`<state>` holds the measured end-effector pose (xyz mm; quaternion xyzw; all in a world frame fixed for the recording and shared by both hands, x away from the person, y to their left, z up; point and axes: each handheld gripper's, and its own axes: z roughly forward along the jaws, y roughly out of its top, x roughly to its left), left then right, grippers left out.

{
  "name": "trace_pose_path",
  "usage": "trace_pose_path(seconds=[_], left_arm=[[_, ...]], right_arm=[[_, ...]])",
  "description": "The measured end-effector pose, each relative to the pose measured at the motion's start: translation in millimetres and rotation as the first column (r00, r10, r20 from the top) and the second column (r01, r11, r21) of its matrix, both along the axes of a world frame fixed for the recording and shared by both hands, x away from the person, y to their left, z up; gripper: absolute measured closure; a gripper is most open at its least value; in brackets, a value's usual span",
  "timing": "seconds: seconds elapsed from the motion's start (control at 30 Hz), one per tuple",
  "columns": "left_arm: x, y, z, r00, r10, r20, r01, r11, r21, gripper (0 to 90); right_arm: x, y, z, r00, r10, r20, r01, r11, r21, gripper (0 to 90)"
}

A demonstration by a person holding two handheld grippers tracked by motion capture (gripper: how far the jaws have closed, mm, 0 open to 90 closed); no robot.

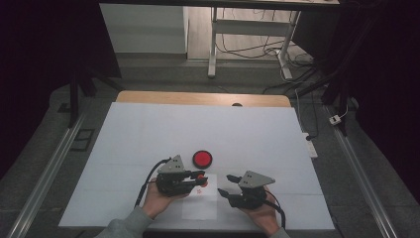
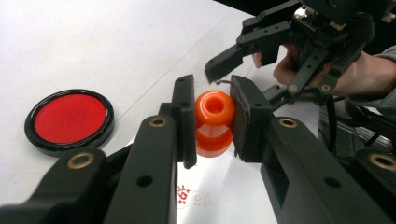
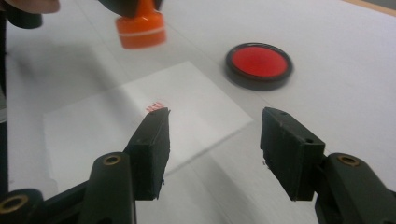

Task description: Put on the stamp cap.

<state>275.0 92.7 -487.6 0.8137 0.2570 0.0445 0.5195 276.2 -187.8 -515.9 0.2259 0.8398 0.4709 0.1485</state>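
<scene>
Stamp (image 2: 214,122) is hanging clamped in the left claw (image 1: 198,178) above the paper (image 3: 140,116), beside the ink pad (image 1: 202,158), while the right claw (image 3: 212,151) is gaping empty; a tilted press is risking a smudged mark.

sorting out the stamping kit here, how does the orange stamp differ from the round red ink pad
The orange stamp is a small knobbed piece held off the table between the left gripper's pads; the ink pad is a wide, flat disc lying on the white table cover.
The orange stamp is orange all over with a pale band; the ink pad is red inside a black rim.
Both are round and lie close to the stamped paper.
</scene>
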Motion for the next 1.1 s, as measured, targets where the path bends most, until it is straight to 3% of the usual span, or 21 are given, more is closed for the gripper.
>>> trace_pose_path(seconds=[0.5, 0.7, 1.1], left_arm=[[0.8, 11.8, 5.5, 0.9997, 0.024, 0.003, -0.024, 0.9997, -0.01, 72.1], [2.1, 18.6, 9.6, 0.999, 0.042, 0.013, -0.042, 0.999, -0.012, 72.1], [11.5, 46.0, 20.5, 0.9924, 0.12, 0.027, -0.119, 0.9921, -0.038, 72.0]], right_arm=[[0.6, -40.9, 3.1, 0.995, -0.1, 0.013, 0.1, 0.995, -0.01, 41.8], [-0.7, -57.5, 4.2, 0.9904, -0.133, 0.039, 0.134, 0.991, -0.028, 41.8], [-2.8, -96.2, 2.3, 0.9777, -0.209, 0.019, 0.209, 0.978, -0.011, 41.8]])
